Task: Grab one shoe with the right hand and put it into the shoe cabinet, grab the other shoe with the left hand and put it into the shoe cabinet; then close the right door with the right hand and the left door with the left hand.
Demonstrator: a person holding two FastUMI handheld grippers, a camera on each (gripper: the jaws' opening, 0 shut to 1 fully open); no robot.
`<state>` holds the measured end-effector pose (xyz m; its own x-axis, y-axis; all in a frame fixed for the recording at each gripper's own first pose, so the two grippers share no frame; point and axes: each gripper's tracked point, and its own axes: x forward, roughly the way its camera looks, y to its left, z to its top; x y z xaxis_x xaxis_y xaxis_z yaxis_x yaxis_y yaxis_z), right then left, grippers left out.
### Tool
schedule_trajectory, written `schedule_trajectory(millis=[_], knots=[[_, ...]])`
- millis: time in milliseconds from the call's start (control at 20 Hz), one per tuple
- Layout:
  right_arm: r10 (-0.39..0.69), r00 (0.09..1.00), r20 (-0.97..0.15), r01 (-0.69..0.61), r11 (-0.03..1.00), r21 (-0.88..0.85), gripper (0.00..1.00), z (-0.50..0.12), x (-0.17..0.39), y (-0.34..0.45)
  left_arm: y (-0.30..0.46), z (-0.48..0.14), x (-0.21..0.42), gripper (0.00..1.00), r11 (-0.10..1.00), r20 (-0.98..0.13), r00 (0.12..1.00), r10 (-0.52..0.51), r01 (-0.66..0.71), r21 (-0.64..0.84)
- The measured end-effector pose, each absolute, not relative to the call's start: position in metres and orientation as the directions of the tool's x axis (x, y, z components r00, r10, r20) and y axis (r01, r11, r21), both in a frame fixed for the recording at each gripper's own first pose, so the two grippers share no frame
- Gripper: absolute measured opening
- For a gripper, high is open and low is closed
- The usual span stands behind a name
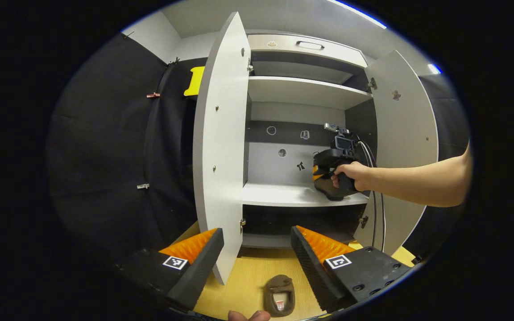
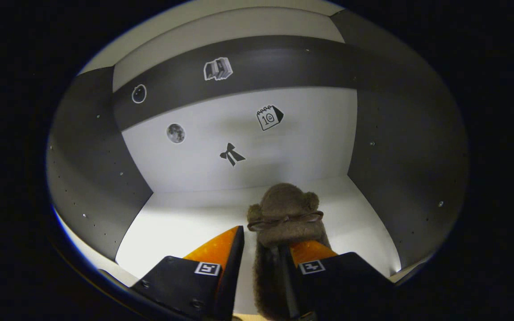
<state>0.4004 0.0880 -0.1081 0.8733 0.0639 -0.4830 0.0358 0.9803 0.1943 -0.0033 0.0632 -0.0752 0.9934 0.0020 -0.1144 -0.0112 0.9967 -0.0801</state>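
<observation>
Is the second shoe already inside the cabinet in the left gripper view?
No, the second shoe lies on the wooden floor in front of the cabinet, between the open left gripper fingers.

Hand-held gripper (image 2: pixel 260 249) clamps shoe (image 2: pixel 285 214) above cabinet shelf (image 2: pixel 185 227).

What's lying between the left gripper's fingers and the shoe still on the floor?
Nothing: in the left gripper view the open left gripper hangs above bare wooden floor, with the second shoe lying just below, between its fingers.
</observation>
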Motion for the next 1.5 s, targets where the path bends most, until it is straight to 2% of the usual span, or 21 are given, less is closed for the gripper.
schedule_trajectory(millis=[50,100,150,200,250,350,600,850,1050,1200,1300,1500], knots=[[0.067,0.877,-0.477,0.027,0.982,0.189,0.6,-0.104,0.393,0.087,0.062,-0.075,-0.003,0.96,0.997,-0.116,0.993,0.001,-0.011,-0.082],[0.068,0.881,-0.468,0.02,0.984,0.179,0.65,-0.099,0.386,0.086,0.061,-0.075,-0.003,0.96,0.996,-0.117,0.993,0.0,-0.01,-0.084],[0.074,0.885,-0.459,0.007,0.985,0.172,0.74,-0.095,0.378,0.086,0.059,-0.076,-0.002,0.96,0.996,-0.119,0.993,-0.004,-0.006,-0.086],[0.082,0.891,-0.446,-0.007,0.986,0.167,0.75,-0.089,0.368,0.087,0.057,-0.076,-0.001,0.96,0.996,-0.124,0.992,-0.011,0.0,-0.091],[0.082,0.903,-0.421,-0.015,0.987,0.16,0.91,-0.081,0.359,0.086,0.055,-0.078,0.0,0.96,0.995,-0.129,0.991,-0.018,0.005,-0.1],[0.097,0.928,-0.36,-0.044,0.987,0.152,0.99,-0.061,0.341,0.088,0.052,-0.084,0.002,0.96,0.993,-0.147,0.989,-0.029,0.011,-0.121],[0.111,0.978,-0.176,-0.087,0.987,0.137,0.98,0.001,0.281,0.092,0.05,-0.126,0.005,0.96,0.993,-0.244,0.969,-0.047,0.019,-0.117],[0.141,0.989,-0.042,-0.134,0.983,0.129,0.98,0.04,0.204,0.097,0.029,-0.206,0.005,0.97,0.992,-0.389,0.913,-0.121,0.12,-0.028],[0.159,0.987,0.002,-0.158,0.98,0.118,0.98,0.049,0.15,0.093,0.006,-0.277,0.008,0.96,0.982,-0.49,0.853,-0.181,0.187,-0.036],[0.157,0.988,0.009,-0.157,0.98,0.123,0.98,0.05,0.118,0.082,0.001,-0.332,0.014,0.95,0.98,-0.561,0.806,-0.186,0.19,-0.052],[0.142,0.99,0.024,-0.144,0.985,0.093,1.0,0.053,0.102,0.071,-0.001,-0.361,0.021,0.92,0.979,-0.581,0.791,-0.191,0.199,-0.051],[0.119,0.992,0.034,-0.122,0.987,0.104,0.98,0.059,0.071,0.053,-0.003,-0.414,0.04,0.85,0.971,-0.605,0.773,-0.189,0.238,0.001]])
